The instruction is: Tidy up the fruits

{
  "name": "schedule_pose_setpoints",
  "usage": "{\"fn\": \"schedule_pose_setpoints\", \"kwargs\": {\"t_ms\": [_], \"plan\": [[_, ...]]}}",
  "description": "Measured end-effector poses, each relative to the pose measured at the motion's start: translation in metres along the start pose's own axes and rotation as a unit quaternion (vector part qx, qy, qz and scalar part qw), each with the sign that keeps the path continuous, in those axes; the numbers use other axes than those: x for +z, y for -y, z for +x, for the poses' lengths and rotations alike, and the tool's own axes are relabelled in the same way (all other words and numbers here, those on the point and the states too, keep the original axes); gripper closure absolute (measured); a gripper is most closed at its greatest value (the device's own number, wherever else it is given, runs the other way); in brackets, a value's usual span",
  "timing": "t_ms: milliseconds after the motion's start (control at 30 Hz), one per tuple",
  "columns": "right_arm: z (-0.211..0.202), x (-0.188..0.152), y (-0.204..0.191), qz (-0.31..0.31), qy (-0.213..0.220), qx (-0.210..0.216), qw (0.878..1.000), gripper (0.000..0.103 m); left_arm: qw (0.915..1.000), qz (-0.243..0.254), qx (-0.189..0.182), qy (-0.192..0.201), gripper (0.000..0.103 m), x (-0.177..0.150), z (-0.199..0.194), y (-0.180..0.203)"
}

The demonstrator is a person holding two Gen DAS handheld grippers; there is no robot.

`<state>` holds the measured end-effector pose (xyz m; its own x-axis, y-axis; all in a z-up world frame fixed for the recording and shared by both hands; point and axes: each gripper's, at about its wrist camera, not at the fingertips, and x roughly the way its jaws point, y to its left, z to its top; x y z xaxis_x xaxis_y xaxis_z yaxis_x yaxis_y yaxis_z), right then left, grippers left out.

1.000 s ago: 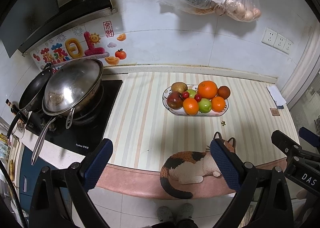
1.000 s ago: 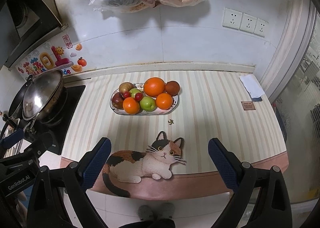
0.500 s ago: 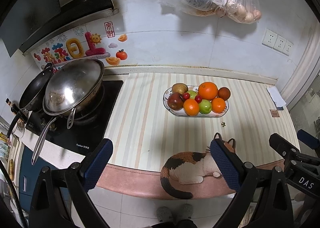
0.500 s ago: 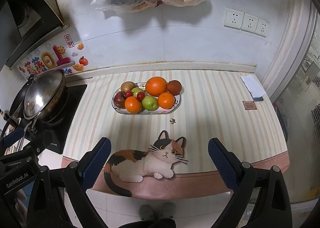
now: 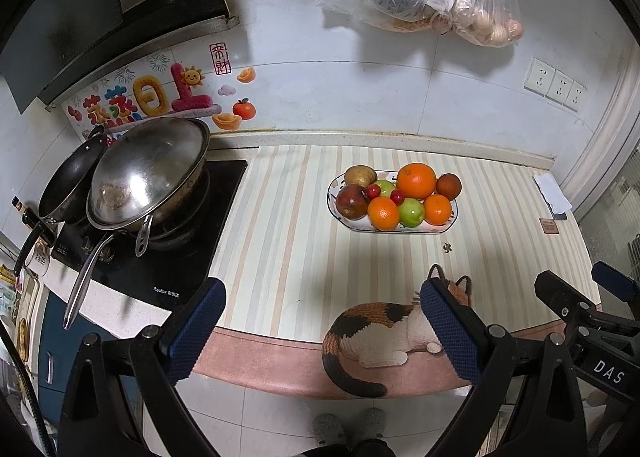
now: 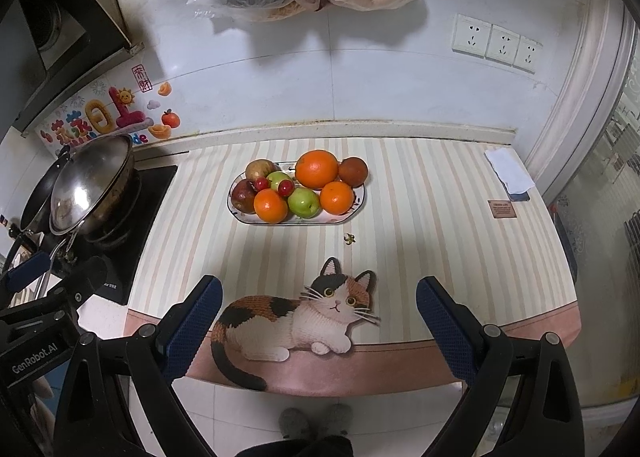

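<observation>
The fruit plate (image 6: 294, 220) sits on the striped counter mat (image 6: 420, 217), straight ahead of both grippers and well apart from them, its long axis running left to right across the view. The right gripper (image 6: 318, 317) hangs over the counter's front edge with its jaws spread wide and empty, lined up almost squarely with the plate; the left gripper (image 5: 322, 321), equally wide and empty, sits further left, so the plate lies ahead and slightly to its right. By that alignment the right arm seems better placed for the large orange (image 6: 317, 169) at the back. The fruit is already heaped together: mandarins, a green apple (image 6: 304, 202), cherries. A wok (image 5: 144, 173) stands on the stove to the left, clear of the path; only the cat picture (image 6: 296, 317) and a small scrap (image 6: 350, 239) lie between.
</observation>
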<state>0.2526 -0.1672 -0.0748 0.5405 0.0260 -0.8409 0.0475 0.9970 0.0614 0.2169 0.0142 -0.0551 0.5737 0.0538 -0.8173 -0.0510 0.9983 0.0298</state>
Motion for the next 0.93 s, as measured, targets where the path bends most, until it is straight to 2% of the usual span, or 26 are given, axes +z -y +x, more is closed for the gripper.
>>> {"fn": "schedule_pose_setpoints", "kwargs": {"t_ms": [933], "plan": [[-0.0035,-0.0026,-0.0031,-0.001,0.001,0.002,1.0,0.003,1.0,-0.002,-0.001,0.007,0.003,-0.0063,-0.0056,-0.002]]}}
